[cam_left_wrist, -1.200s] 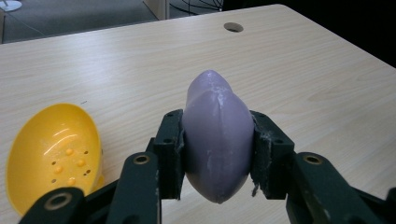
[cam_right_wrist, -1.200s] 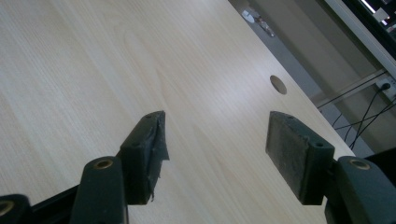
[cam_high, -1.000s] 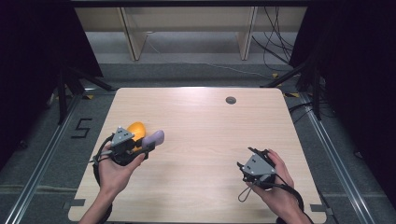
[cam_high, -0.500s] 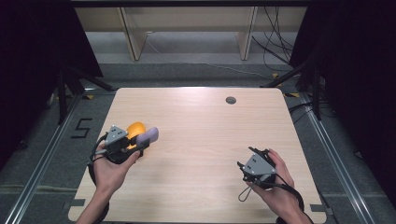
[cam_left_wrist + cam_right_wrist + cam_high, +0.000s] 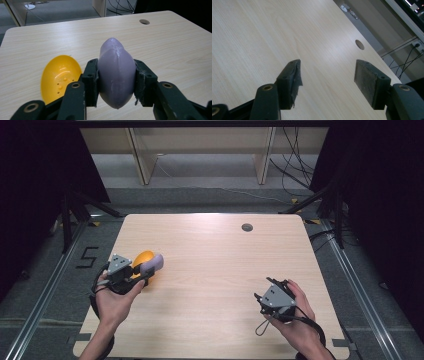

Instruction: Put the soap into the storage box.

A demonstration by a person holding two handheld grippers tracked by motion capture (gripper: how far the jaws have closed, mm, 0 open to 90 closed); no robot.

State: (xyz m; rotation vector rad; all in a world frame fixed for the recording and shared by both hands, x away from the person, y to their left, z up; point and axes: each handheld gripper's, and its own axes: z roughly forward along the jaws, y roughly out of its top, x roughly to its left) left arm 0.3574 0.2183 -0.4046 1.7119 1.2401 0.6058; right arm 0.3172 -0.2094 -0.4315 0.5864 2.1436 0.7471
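The left gripper point(image 5: 116, 82), clamped on the purple egg half point(image 5: 115, 75), has drifted leftward, beside the yellow half point(image 5: 60, 77), likely for joining. The right gripper point(image 5: 327, 82) waits, jaws apart and empty.

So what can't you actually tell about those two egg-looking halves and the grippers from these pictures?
- Purple half: its hollow side faces away in the left gripper view; the left hand-held gripper pads cover its flanks.
- Yellow half: its lower edge is hidden behind the jaw in the left gripper view; in the high view the gripper partly covers it.
- Right hand-held gripper: open over the table; in the high view its jaws are too small to read.
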